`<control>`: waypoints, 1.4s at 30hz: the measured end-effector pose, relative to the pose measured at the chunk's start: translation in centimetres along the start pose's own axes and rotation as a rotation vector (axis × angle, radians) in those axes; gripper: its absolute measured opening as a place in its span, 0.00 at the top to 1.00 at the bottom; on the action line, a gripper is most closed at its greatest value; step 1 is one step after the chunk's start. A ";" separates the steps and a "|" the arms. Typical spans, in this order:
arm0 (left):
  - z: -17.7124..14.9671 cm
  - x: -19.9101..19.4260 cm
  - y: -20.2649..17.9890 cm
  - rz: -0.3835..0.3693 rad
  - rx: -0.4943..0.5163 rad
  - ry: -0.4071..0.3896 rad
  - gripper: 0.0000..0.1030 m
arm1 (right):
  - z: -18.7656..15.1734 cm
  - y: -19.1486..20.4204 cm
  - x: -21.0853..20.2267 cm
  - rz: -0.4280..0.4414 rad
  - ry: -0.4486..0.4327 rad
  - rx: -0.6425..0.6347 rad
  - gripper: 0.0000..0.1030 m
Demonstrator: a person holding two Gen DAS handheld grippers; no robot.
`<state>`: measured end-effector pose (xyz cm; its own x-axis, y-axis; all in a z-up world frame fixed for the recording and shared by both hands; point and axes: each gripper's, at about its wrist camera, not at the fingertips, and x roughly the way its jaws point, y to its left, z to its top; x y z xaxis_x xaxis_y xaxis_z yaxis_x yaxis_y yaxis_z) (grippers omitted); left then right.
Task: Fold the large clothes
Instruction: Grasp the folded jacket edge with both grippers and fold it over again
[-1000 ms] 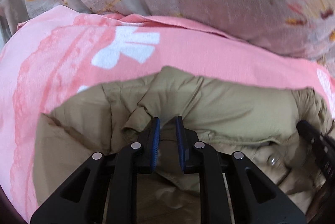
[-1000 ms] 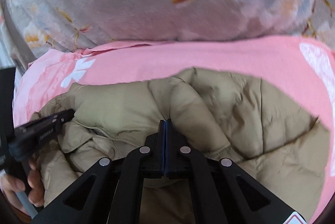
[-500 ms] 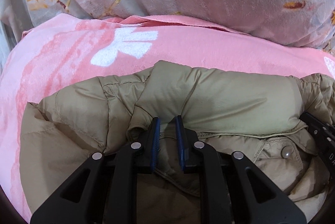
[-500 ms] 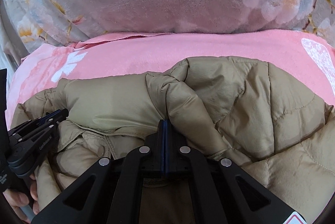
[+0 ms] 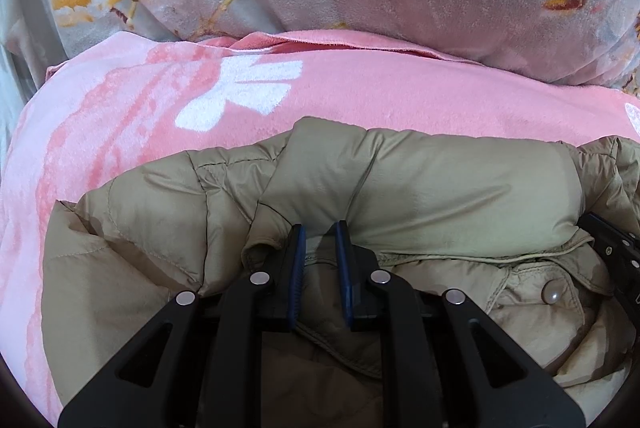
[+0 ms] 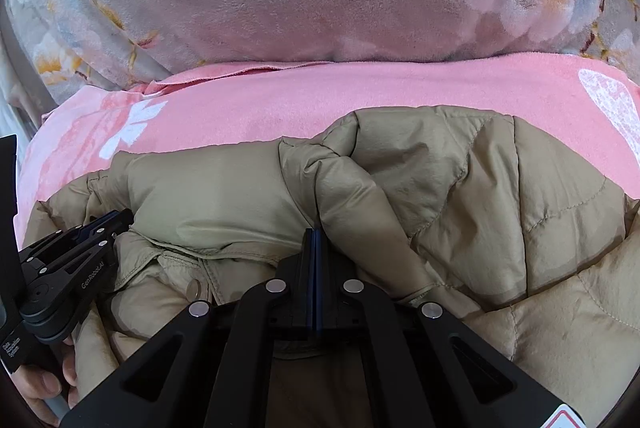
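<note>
On pink blanket (image 5: 360, 99): khaki puffer jacket (image 5: 440, 187) bunched | left gripper (image 5: 320, 240) narrowly parted around collar fabric, pinch unclear | right gripper (image 6: 315, 244) fully closed, hold on fabric unclear | risk: slick padded shell slipping free, undoing fold

Khaki jacket (image 6: 460, 195) on pink blanket (image 6: 320, 95), right gripper (image 6: 315, 240) pinched together

Soft even light, sharp focus, strong fisheye bulge, dark vignetted corners
</note>
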<state>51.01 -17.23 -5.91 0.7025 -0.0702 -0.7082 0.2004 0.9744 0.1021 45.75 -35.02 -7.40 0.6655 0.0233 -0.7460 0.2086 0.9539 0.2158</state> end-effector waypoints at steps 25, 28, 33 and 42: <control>-0.2 -0.1 -0.4 0.041 0.022 -0.012 0.85 | 0.0 -1.3 -0.5 0.082 -0.011 0.060 1.00; -1.3 -2.7 0.2 0.018 -0.001 0.000 0.69 | -1.7 -1.9 -4.3 0.067 -0.018 0.114 0.90; -7.4 -12.4 3.2 -0.133 -0.028 -0.052 0.19 | -10.5 -3.4 -18.1 0.088 -0.057 0.053 0.43; -24.5 -22.7 17.3 -0.224 -0.162 0.134 0.13 | -31.7 -11.1 -35.4 0.007 -0.013 0.205 0.33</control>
<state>21.78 6.48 -5.14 0.5542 -0.2692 -0.7876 0.2210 0.9599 -0.1725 -2.88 -36.96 -3.37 0.6767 0.0246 -0.7358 0.3443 0.8728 0.3459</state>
